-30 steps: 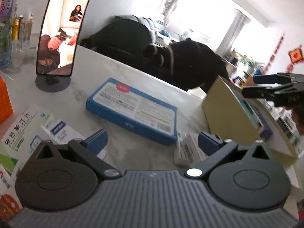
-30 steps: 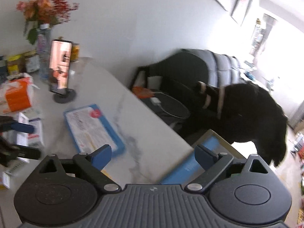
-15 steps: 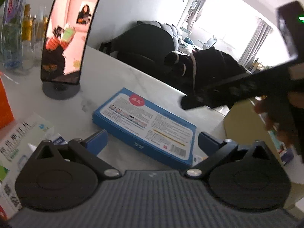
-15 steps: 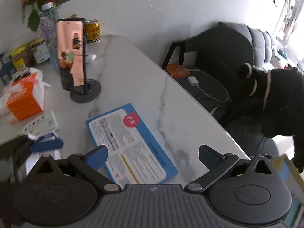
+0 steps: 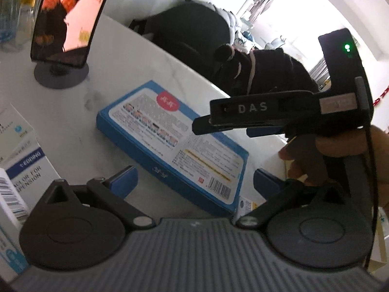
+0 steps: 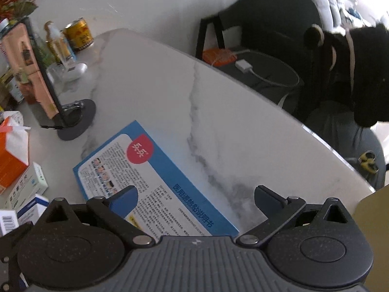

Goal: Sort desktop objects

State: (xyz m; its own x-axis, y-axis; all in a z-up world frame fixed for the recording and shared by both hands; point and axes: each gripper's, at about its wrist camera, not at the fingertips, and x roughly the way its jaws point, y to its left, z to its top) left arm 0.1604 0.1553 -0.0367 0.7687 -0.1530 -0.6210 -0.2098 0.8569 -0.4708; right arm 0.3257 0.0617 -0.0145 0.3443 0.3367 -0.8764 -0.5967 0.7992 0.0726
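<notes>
Marble table [image 6: 218,112], blue box [image 6: 155,187] under right gripper [image 6: 195,199]

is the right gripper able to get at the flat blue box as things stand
Probably yes. The right gripper is open and empty just above the flat blue box, which lies flat on the marble table with nothing on top. One finger overlaps it already; the box looks wide, so gripping across its narrow side seems likelier.

"das" stands in white letters on the right gripper [image 5: 220,127] arm ahead of the left tool. a white carton [image 5: 22,160] at its left reads partly "for", upside down.
</notes>
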